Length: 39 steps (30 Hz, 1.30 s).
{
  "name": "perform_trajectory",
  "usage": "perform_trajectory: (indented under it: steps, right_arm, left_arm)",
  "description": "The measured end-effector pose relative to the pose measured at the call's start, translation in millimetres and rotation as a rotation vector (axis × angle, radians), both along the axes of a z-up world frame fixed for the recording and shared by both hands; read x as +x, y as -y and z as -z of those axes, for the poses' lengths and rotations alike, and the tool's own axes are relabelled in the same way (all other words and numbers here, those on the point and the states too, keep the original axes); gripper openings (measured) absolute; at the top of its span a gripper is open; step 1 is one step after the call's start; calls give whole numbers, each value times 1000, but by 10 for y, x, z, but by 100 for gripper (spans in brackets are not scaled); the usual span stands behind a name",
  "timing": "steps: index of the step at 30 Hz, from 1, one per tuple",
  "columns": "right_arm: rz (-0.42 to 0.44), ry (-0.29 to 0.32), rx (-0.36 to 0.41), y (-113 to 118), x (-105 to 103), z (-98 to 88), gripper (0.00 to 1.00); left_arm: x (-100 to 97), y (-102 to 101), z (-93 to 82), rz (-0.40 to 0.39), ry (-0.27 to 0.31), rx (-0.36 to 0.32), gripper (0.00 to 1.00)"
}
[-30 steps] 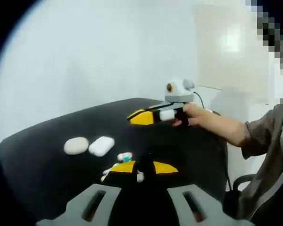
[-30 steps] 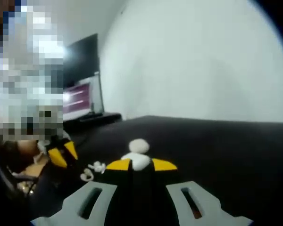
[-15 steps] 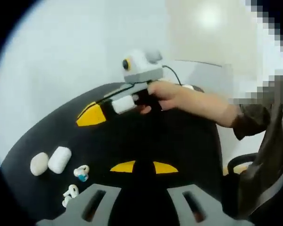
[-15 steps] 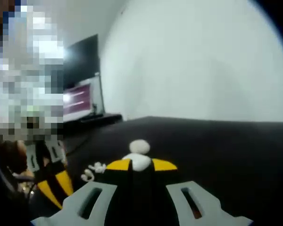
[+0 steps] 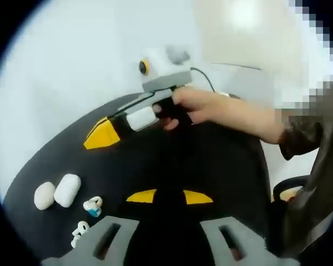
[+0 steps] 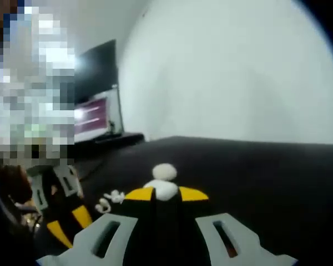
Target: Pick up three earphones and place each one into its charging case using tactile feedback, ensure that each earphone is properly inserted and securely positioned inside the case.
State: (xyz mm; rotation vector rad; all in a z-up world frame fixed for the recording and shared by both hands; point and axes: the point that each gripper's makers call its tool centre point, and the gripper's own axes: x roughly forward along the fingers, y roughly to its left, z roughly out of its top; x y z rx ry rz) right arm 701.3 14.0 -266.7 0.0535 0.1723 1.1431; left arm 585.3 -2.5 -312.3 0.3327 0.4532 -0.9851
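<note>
Left tongs [image 5: 169,197]: spread, empty, above the black bench [image 5: 211,160].
Right tongs [image 6: 165,194]: spread, empty; seen from the left view at 11 o'clock, held by a hand [image 5: 197,106].
Cases [image 5: 66,189]: two, touching, at 9 o'clock in the left gripper view.
Earphones [image 5: 92,206]: loose on the bench at 8 o'clock, just beside the cases.
</note>
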Motion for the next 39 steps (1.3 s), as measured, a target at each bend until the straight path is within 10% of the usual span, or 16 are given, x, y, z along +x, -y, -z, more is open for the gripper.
perform_trajectory:
  steps: [9, 15, 22, 30, 39]
  right_arm:
    - [-1, -1, -6, -29, 4, 5, 17]
    - [3, 3, -18, -19, 15, 20, 17]
    - [2, 2, -27, -30, 5, 45, 17]
    - [11, 3, -20, 6, 24, 30, 17]
    - [3, 1, -23, -23, 6, 44, 17]
  left_arm:
    - [382, -988, -527, -241, 87, -182, 19]
    - [567, -1538, -436, -356, 3, -296, 19]
    - [573, -1466, -70, -251, 59, -93, 24]
    - [636, -1166, 113, -191, -13, -26, 23]
    - [627, -1151, 115, -222, -34, -106, 14]
